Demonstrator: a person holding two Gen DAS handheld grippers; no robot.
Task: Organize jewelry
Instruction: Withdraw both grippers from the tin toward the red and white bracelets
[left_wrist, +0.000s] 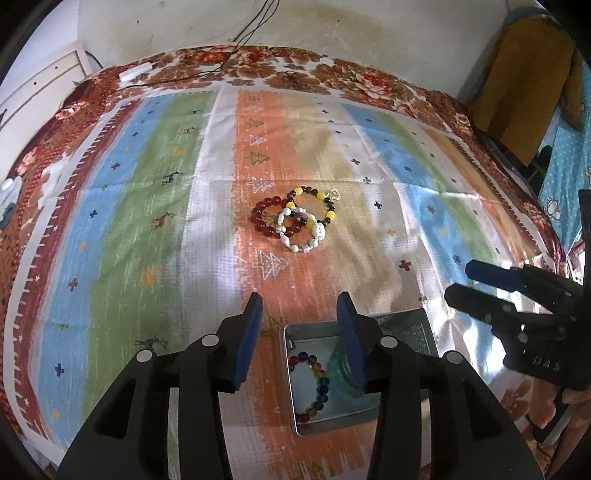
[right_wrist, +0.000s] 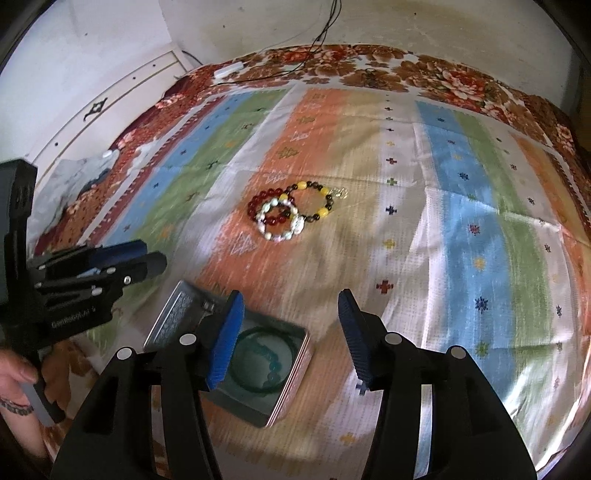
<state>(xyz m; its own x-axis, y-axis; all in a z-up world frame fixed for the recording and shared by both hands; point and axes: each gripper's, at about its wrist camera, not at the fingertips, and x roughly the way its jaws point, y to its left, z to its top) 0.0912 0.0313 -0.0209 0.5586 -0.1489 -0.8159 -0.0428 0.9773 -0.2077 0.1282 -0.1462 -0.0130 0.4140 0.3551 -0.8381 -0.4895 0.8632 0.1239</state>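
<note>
Three bead bracelets lie overlapped mid-cloth: a dark red one (left_wrist: 257, 221), a yellow-and-dark one (left_wrist: 330, 215) with a small charm, and a white-and-pink one (left_wrist: 319, 232). An open metal tin (left_wrist: 287, 369) sits close to me, holding a multicoloured bead bracelet (left_wrist: 321, 373) and a green bangle (right_wrist: 266, 331). My left gripper (left_wrist: 301, 301) hangs open above the tin's far edge with nothing between its fingers. My right gripper (right_wrist: 291, 299) is open too, empty, with the tin under its left finger. Each gripper also shows from the side in the other's view, the right gripper (left_wrist: 460, 280) and the left gripper (right_wrist: 153, 254).
A striped, patterned cloth (left_wrist: 166, 192) covers a floral bedspread (left_wrist: 258, 62). The tin's lid (right_wrist: 177, 314) lies hinged back to the left. Black cables (left_wrist: 251, 33) and a white adapter (left_wrist: 135, 70) lie at the far edge. A hand (right_wrist: 14, 373) holds the left gripper's handle.
</note>
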